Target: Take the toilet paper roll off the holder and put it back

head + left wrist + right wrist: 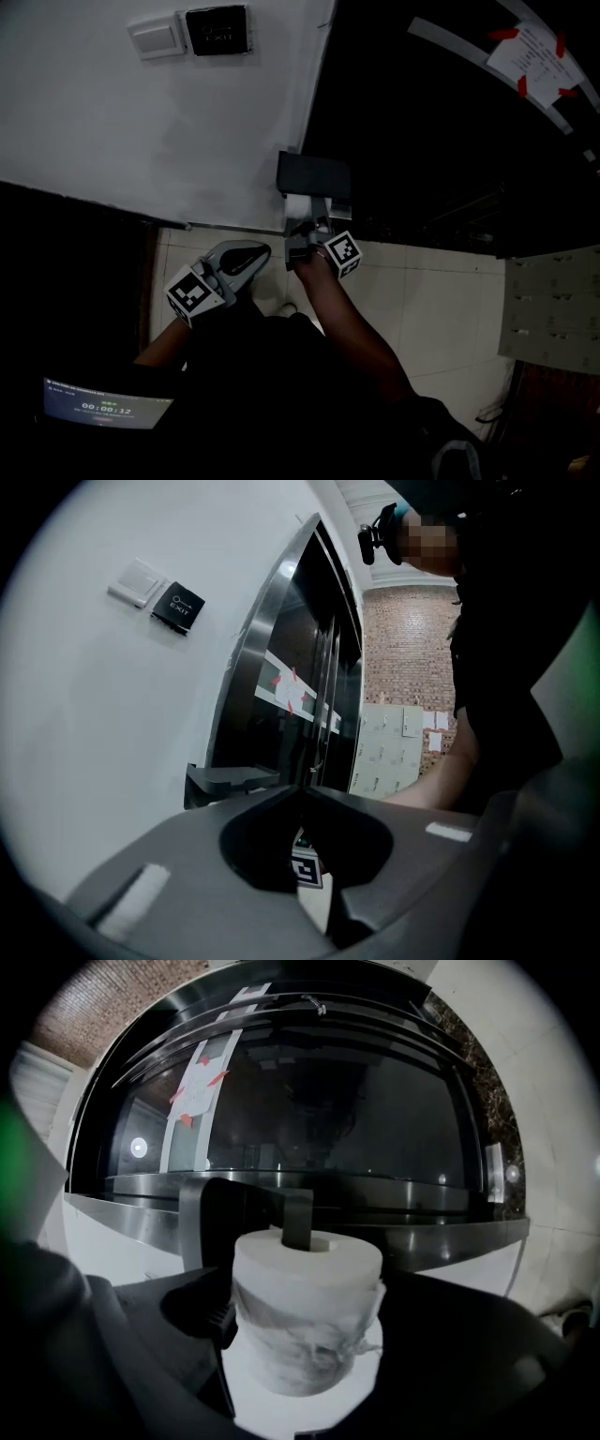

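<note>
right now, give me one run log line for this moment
right gripper: shut on toilet paper roll | holder arm: through its core | left gripper: shut, empty

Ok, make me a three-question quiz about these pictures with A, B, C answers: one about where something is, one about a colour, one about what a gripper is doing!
1. Where is the white toilet paper roll?
A. lying on the floor tiles
B. on the dark holder's post
C. on the white wall switch

2. What colour are the tape pieces on the paper sheet on the dark glass door?
A. blue
B. yellow
C. red

3. How are the left gripper's jaws?
A. together, holding nothing
B. wide apart
C. closed on the roll

1 B: the post pokes through the roll's core.
2 C: red bits mark the sheet's corners.
3 A: its own view shows them meeting, nothing between.
</note>
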Demonstrator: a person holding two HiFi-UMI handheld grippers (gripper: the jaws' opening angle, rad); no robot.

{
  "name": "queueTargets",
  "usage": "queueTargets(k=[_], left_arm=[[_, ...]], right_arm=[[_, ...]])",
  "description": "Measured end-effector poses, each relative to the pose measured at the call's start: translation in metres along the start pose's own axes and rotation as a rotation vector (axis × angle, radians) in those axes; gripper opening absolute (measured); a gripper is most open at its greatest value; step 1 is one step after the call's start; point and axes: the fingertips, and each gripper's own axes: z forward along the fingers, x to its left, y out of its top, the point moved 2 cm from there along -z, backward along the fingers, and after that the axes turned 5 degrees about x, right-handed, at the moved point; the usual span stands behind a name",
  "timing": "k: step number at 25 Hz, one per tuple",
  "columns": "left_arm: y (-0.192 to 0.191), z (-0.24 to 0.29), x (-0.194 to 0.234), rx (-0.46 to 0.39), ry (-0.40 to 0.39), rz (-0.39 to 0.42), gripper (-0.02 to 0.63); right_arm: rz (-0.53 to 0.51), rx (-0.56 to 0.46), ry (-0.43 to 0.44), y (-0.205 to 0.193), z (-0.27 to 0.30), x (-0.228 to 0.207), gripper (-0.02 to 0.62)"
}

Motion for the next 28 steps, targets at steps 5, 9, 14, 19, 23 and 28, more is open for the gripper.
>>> queueTargets(k=[5, 9, 14, 19, 23, 28], left_arm=[[0.0, 0.002, -0.002, -0.001, -0.008, -0.003, 0.003], [0.003, 0.006, -0.006, 0.003, -0.011, -0.007, 0.003], [0.001, 0.009, -0.008, -0.003, -0.017, 0.004, 0.003], [0.003, 0.012, -0.01, 0.005, -0.029, -0.007, 0.003], [0.005, 0.012, -0.008, 0.001, -0.031, -0.002, 0.003], [0.007, 0.011, -0.008, 0.015, -0.026, -0.022, 0.003]], right_arm=[[-0.014, 0.047, 0.021, -0.003, -0.02, 0.005, 0.463], [-0.047, 0.092, 0.035, -0.002, -0.04, 0.006, 0.463], [-0.061, 0.092, 0.014, 0.01, -0.062, 0.005, 0.463], [-0.109, 0.122, 0.005, 0.014, -0.073, 0.011, 0.463], [-0.31, 0.198, 0.095, 0.015, -0.077, 0.034, 0.463], [-0.716, 0.334, 0.167, 0.009, -0.083, 0.071, 0.463]])
